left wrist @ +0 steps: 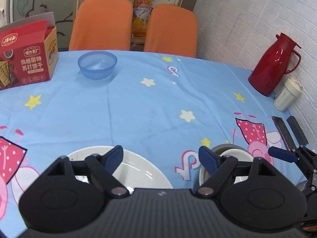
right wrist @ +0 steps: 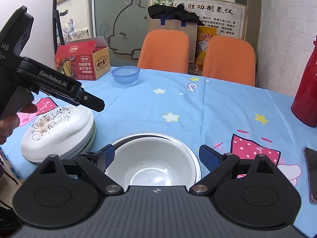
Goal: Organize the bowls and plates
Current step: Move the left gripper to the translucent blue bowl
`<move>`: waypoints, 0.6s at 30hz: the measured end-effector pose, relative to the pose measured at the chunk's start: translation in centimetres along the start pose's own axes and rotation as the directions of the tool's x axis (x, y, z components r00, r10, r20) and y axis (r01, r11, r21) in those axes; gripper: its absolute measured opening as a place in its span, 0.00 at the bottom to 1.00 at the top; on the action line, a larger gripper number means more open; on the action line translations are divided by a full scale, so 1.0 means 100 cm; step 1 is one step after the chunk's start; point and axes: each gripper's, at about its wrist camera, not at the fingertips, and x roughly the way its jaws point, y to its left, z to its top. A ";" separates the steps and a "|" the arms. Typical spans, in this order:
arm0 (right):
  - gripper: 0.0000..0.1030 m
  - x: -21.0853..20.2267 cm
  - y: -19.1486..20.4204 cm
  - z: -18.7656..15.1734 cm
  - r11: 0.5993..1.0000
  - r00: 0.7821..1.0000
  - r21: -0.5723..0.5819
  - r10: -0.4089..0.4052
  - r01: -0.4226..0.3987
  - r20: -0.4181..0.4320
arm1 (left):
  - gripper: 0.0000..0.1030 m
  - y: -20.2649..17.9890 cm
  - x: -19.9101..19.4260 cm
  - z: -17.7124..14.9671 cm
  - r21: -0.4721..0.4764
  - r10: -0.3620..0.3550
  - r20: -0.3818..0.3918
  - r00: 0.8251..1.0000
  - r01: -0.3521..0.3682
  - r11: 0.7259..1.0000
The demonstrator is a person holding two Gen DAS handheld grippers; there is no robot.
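Observation:
A blue translucent bowl (left wrist: 97, 65) sits at the far side of the table; it also shows in the right wrist view (right wrist: 125, 74). A stack of white plates (right wrist: 59, 132) with a floral top plate lies at the near left, and shows in the left wrist view (left wrist: 136, 170). A white bowl (right wrist: 152, 164) sits nested in a metal bowl (right wrist: 195, 157); both show in the left wrist view (left wrist: 227, 154). My left gripper (left wrist: 160, 158) is open and empty above the plates. My right gripper (right wrist: 156, 156) is open, its fingers either side of the white bowl.
A red biscuit box (left wrist: 25, 59) stands at the far left. A red thermos jug (left wrist: 273, 63) and a small white device (left wrist: 287, 97) stand by the brick wall at right. Two orange chairs (left wrist: 134, 25) are behind the table. A phone (right wrist: 312, 176) lies at the right edge.

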 end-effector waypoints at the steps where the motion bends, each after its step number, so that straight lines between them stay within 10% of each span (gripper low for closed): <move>1: 1.00 0.003 0.000 0.003 1.000 1.000 -0.002 0.002 -0.002 -0.001 | 0.87 0.005 -0.001 0.002 -0.003 0.009 0.007 1.000 -0.009 1.000; 18: 1.00 0.095 0.029 0.105 0.975 0.999 -0.219 0.033 -0.038 -0.025 | 0.89 0.093 0.030 0.052 -0.044 0.132 0.028 0.991 -0.131 0.990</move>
